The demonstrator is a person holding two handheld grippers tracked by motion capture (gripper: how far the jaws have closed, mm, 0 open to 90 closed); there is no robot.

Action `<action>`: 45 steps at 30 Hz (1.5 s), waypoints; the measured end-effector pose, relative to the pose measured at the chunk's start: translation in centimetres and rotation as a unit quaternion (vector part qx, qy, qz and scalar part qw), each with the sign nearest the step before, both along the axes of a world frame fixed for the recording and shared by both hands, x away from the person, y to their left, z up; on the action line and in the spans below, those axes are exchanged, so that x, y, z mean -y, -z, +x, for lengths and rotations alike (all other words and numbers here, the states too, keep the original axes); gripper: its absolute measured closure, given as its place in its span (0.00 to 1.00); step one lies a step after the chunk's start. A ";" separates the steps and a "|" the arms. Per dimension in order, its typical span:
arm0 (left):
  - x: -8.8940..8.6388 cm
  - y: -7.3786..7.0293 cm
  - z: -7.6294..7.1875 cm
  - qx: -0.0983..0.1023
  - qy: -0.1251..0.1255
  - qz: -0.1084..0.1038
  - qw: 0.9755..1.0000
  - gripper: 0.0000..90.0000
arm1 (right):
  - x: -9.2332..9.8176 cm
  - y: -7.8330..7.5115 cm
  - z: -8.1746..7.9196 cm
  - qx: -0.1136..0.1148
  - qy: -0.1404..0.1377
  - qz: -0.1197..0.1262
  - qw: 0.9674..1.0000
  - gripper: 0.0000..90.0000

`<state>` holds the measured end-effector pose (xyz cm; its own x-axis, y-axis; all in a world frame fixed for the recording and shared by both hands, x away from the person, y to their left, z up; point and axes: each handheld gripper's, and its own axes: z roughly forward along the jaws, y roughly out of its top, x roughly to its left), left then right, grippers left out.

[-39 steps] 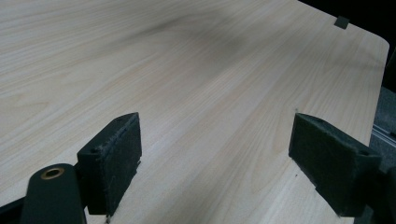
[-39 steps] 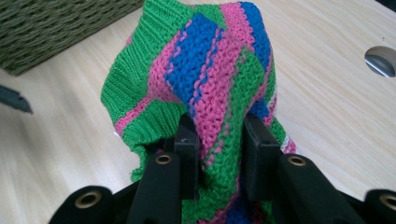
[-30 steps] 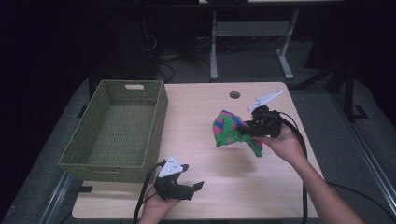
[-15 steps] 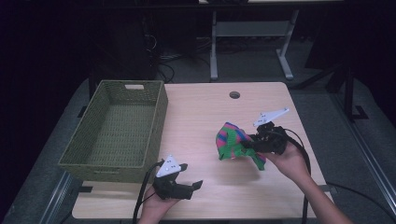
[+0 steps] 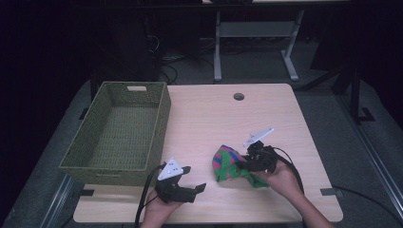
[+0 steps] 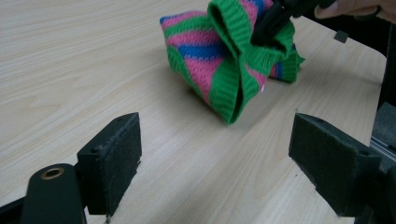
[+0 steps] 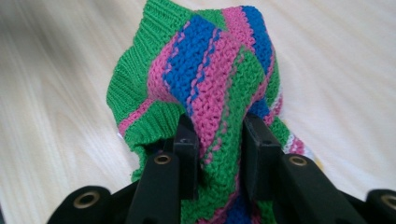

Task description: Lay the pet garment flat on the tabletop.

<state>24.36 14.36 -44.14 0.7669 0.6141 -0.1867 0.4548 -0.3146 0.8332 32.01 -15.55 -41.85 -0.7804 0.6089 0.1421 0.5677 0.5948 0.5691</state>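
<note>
While open left fingers point(image 5: 197, 189) rest near the worktop point(image 5: 214, 118) edge, right fingers point(image 7: 215, 140) grip knitwear point(image 5: 228, 164) mid-board

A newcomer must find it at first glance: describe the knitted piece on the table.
On the pale wooden table, look to the right of the green woven basket, near the front edge. There the right gripper pinches a bunched knitted piece that rests on the tabletop. Its pink, blue and green stripes are the brightest colours there.

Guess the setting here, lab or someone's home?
Probably a lab or recording room: a bare wooden table with a cable hole, metal bench legs and loose cables on dark carpet behind.
</note>
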 end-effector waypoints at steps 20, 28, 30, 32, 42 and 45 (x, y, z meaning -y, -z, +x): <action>-0.2 -0.1 0.0 0.003 0.002 0.000 1.000 0.19 | -3.0 2.6 0.0 -0.061 -0.006 0.023 0.998 0.66; -0.4 -0.2 0.1 0.002 -0.004 -0.009 1.000 0.19 | -3.1 1.6 -0.2 -0.058 -0.034 0.021 0.998 0.43; -0.5 -0.3 0.1 0.003 -0.011 -0.014 1.000 0.19 | -3.1 1.1 -0.4 -0.055 -0.039 0.024 0.997 0.41; -0.6 -0.3 0.1 0.003 -0.012 -0.014 1.000 0.19 | -3.0 0.9 -0.5 -0.053 -0.041 0.024 0.997 0.41; -0.8 -0.3 0.3 0.008 -0.019 -0.009 1.000 0.19 | -3.8 -2.3 -3.0 0.018 -0.112 0.017 0.993 0.68; -0.7 -0.3 0.2 0.006 -0.023 -0.011 1.000 0.19 | -4.5 -2.4 -3.2 0.019 -0.137 0.007 0.990 0.74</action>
<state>24.56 15.05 -43.82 0.7405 0.6442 -0.1914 0.4584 -0.2760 0.8448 28.80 -11.02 -39.42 -0.9208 0.3724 0.1159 0.3642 0.7148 0.5970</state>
